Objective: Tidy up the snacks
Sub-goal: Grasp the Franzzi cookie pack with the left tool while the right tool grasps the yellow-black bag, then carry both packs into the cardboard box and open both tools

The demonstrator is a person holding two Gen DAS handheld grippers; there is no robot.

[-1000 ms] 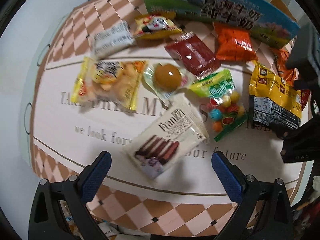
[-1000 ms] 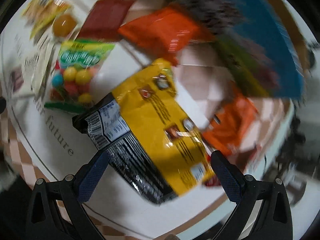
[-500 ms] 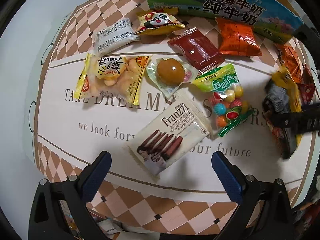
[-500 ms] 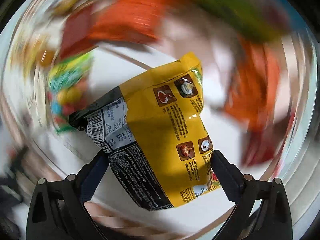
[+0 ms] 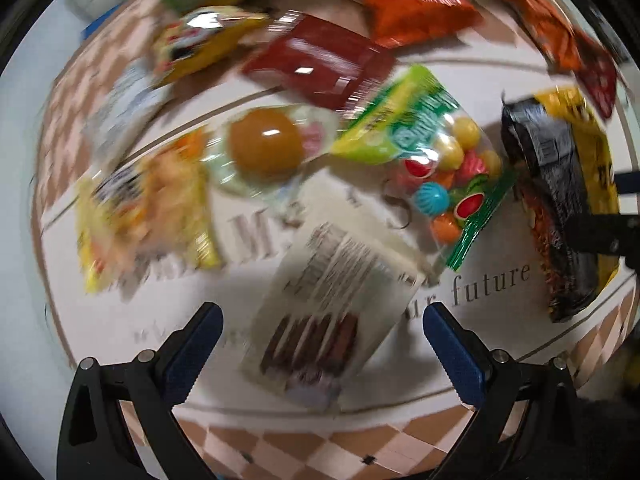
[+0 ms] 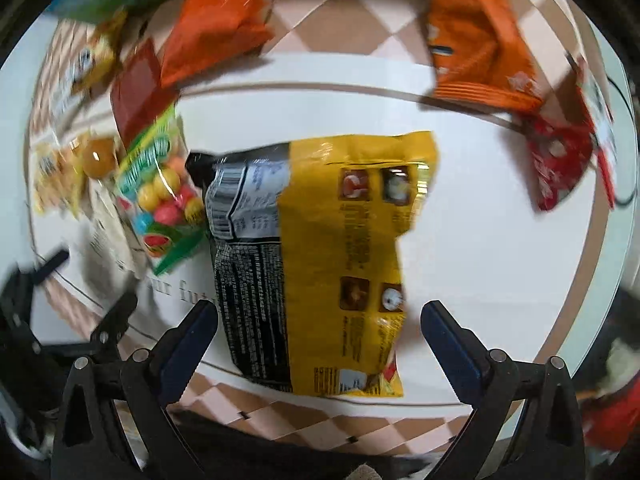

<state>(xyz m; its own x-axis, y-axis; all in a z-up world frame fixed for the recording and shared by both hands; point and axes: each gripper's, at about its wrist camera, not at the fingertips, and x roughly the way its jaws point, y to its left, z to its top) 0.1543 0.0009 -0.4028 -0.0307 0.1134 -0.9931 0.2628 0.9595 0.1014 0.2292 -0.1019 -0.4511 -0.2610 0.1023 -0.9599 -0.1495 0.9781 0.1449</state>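
Snack packets lie on a round table with a white printed cloth. My left gripper is open, low over a white biscuit pack that lies between its fingers. Beyond it are a candy-ball bag, a jelly cup and a yellow chip bag. My right gripper is open, its fingers on either side of the yellow-and-black bag; that bag also shows in the left wrist view.
Orange packets, a dark red packet and a red packet lie farther back. The left gripper's black frame shows at the left of the right wrist view. The table edge runs close below both grippers.
My left gripper moved forward and down over the biscuit pack, with motion blur. My right gripper swung round; the yellow-and-black bag now lies lengthwise between its open fingers.
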